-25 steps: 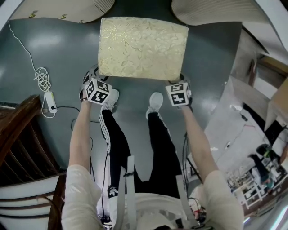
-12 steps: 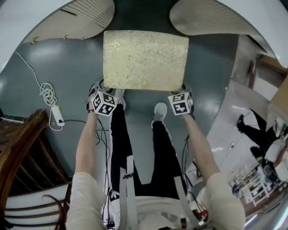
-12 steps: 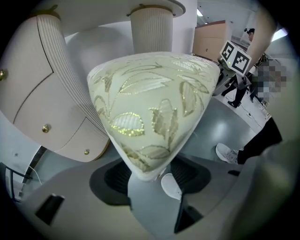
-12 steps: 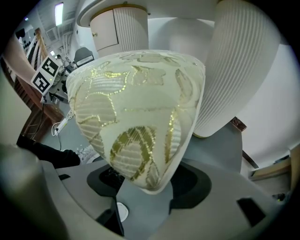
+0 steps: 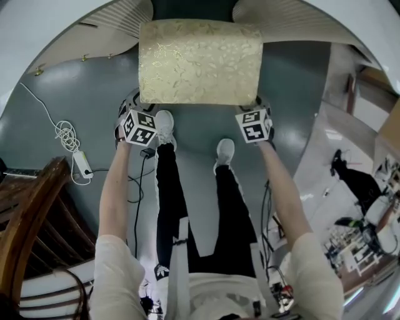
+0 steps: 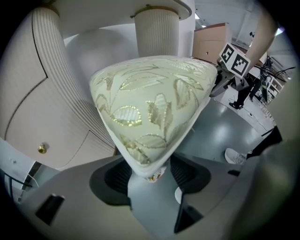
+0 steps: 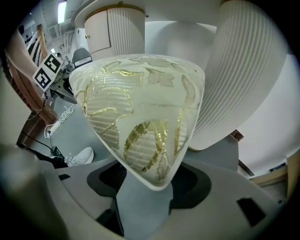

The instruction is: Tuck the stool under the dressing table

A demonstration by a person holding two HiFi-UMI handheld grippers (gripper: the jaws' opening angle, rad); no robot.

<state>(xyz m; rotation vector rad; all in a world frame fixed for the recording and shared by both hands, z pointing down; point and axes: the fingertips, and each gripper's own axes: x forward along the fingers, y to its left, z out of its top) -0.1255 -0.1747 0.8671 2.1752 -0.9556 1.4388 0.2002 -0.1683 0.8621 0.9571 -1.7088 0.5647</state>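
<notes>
The stool [image 5: 200, 62] has a cream cushion with a gold leaf pattern and stands on the grey floor in the head view. Its far edge lies between the two white ribbed pedestals of the dressing table [image 5: 119, 15]. My left gripper [image 5: 134, 105] is shut on the near left corner of the cushion, and my right gripper [image 5: 257, 105] is shut on the near right corner. In the left gripper view the cushion corner [image 6: 150, 108] sits wedged between my jaws [image 6: 149, 171], with a ribbed pedestal [image 6: 61, 103] behind. The right gripper view shows the other corner [image 7: 140, 112] clamped the same way [image 7: 150, 180].
A dark wooden chair [image 5: 31, 219] stands at the near left. A white power strip [image 5: 82, 165] and coiled cable [image 5: 62, 132] lie on the floor to the left. My feet in white shoes [image 5: 164, 125] stand just behind the stool. Boxes and clutter [image 5: 369, 219] fill the right side.
The stool and both grippers have moved forward toward the dressing table. The stool's far edge now reaches between the two pedestals. My feet have stepped forward with it.
</notes>
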